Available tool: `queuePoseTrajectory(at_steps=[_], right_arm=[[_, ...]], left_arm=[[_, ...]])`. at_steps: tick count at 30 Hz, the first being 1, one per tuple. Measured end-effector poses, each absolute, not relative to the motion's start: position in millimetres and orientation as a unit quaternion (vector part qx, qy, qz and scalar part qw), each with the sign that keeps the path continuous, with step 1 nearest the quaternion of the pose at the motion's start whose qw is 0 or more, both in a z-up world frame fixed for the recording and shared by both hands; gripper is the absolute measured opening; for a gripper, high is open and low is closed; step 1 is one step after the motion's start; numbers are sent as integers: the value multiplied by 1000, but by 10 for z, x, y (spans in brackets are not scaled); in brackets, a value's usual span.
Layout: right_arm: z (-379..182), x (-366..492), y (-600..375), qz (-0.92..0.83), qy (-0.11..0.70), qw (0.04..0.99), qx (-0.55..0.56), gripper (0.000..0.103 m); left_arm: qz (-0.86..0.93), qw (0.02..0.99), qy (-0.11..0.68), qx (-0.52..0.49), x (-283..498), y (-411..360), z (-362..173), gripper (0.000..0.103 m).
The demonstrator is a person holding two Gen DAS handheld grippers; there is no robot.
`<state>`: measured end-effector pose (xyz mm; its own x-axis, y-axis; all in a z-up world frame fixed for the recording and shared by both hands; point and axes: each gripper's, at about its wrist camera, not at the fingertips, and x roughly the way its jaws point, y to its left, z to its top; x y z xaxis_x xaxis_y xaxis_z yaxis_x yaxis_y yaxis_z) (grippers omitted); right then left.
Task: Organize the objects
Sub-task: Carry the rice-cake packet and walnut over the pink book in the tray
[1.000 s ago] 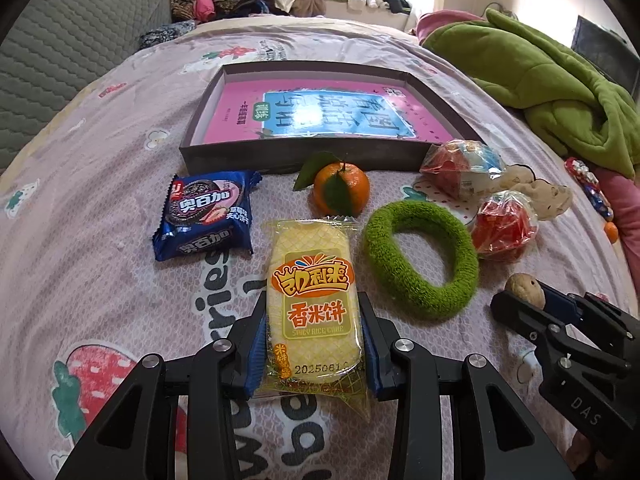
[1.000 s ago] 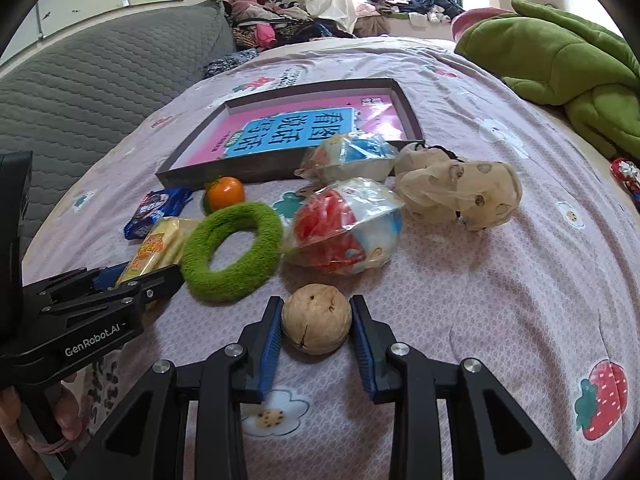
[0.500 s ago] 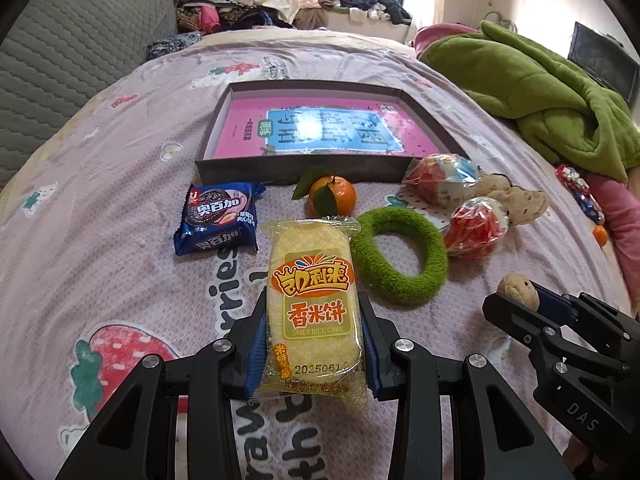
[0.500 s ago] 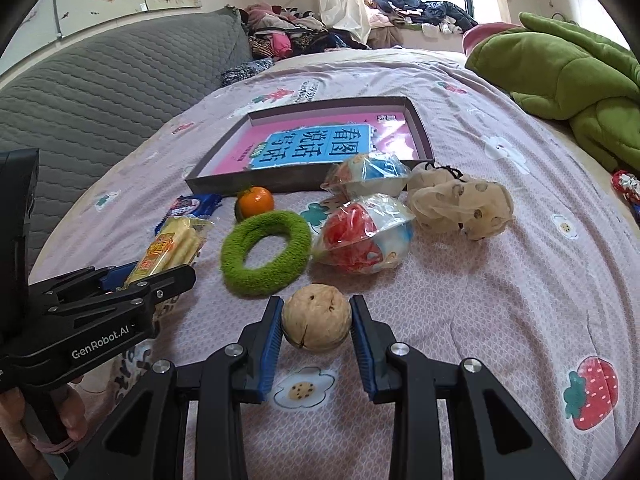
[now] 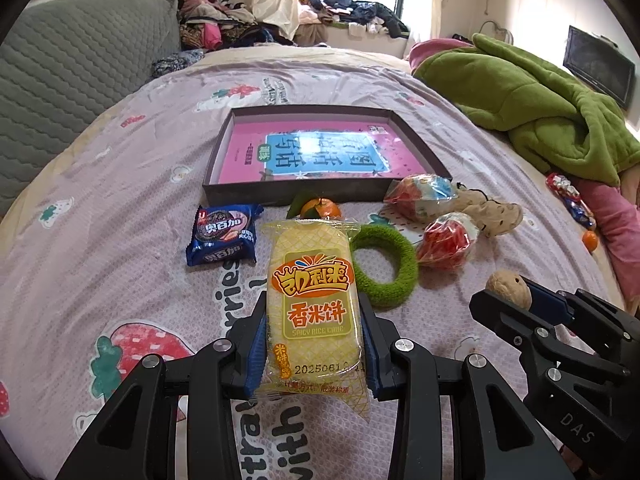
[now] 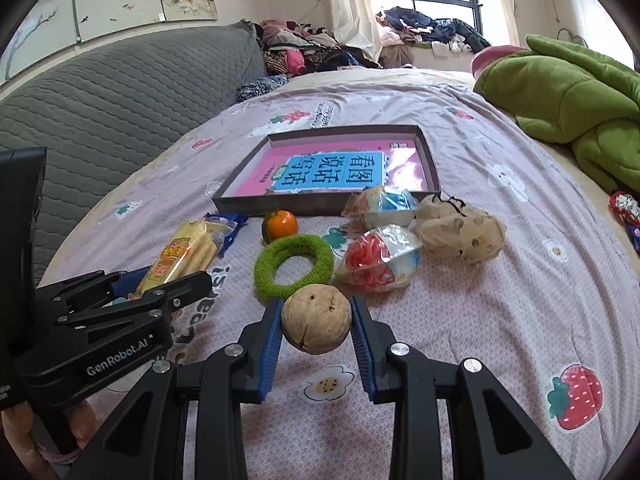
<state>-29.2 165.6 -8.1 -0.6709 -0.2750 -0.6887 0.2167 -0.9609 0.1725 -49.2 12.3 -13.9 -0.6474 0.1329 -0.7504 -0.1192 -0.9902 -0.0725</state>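
The left gripper (image 5: 314,344) clamps a rice cake pack (image 5: 314,300), and the right gripper (image 6: 316,334) clamps a walnut (image 6: 317,319), both above the bed (image 6: 500,300). Between them and the tray (image 5: 296,194) lie a green ring (image 6: 294,266), orange (image 6: 281,224) and two bagged toys (image 6: 380,258). Only the left view shows the whole cookie pack (image 5: 224,236).

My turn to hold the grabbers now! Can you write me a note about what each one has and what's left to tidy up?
Left gripper: shut on the yellow rice cake packet, lifted off the bed.
Right gripper: shut on the walnut, also lifted.
The tray ahead holds only a pink book.
On the bedsheet in front of the tray: blue cookie packet, tangerine, green ring, two wrapped toys, beige scrunchie.
Done: two items picked up.
Left: probably place both in the tray, then collect the rest.
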Motion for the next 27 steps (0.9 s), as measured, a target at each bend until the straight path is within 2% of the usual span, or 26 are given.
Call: queuePoseTrajectory(at_steps=[27], right_arm=[[423, -437, 1614, -934, -26, 130, 332, 34]], left_arm=[[928, 59, 4, -367, -596, 189, 348, 40]])
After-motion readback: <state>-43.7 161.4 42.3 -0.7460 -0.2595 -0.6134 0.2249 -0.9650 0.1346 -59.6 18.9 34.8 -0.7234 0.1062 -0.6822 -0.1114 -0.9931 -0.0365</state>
